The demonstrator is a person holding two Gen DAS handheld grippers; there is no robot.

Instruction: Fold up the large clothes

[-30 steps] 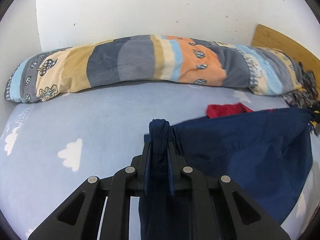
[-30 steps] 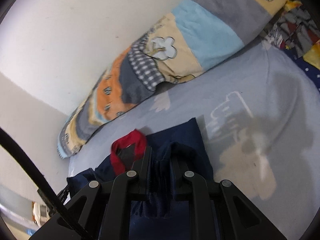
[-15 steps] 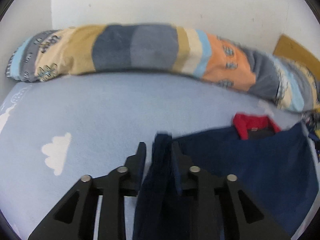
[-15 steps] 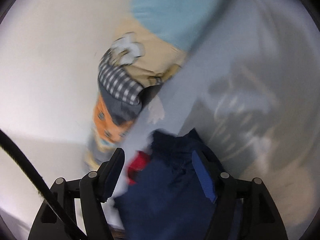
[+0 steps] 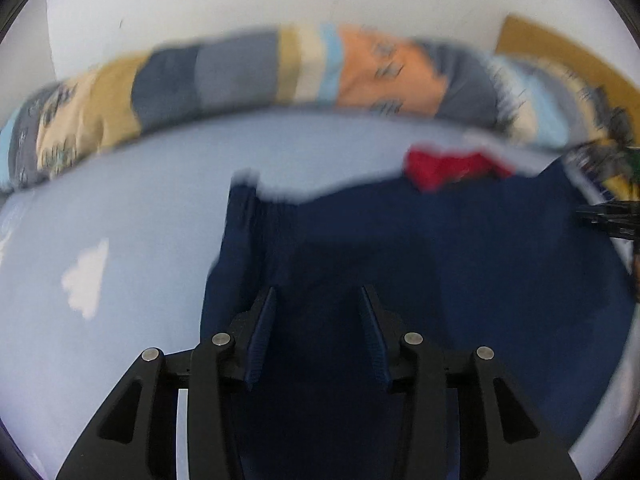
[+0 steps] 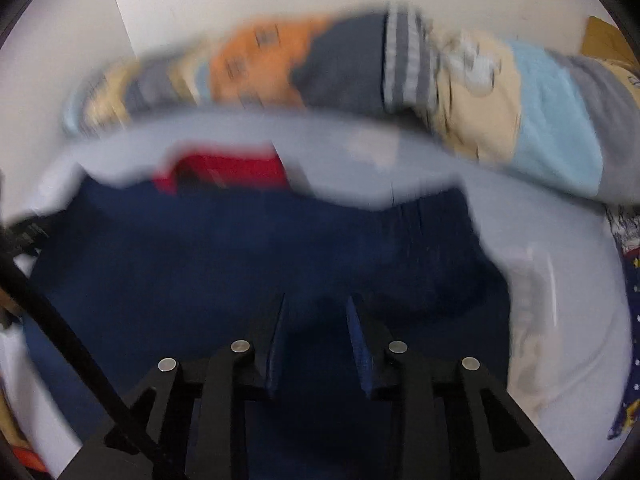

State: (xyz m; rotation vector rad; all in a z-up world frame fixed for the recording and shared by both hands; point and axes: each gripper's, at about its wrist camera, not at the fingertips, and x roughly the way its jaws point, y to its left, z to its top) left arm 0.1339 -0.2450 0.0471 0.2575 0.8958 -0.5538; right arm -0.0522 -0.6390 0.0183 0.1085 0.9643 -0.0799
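Navy garment (image 5: 460,248) with a red collar (image 5: 448,164) lies spread on the pale blue cloud-print bed sheet (image 5: 120,208), collar end toward the long patchwork bolster pillow (image 5: 256,68) against the wall. Both views blurred.

Left gripper (image 5: 316,300): jaws have just been opening, now spread apart above the cloth, pads touching nothing that shows. Navy fabric fills the gap beneath them, lying slack on the bed.

Right gripper (image 6: 316,304): jaws have just been closing, stand a little apart, no fabric visibly pinched; the garment lies under and ahead of them. A black cable (image 6: 68,340) crosses the lower left of that view.

Risks, as judged:
- The near left edge (image 5: 240,240) is bunched into vertical ridges. If not smoothed, the next fold likely locks in a lump and the stack goes crooked.
- The cloth looks thin and slippery; a shallow pinch may catch only the top layer and drag it off the layer below.
- The jaws close to the sheet could take up bed sheet along with garment.
- The cable could snag the fabric during a sweep.
- Collar off-centre; a fold line taken from here may come out skewed.
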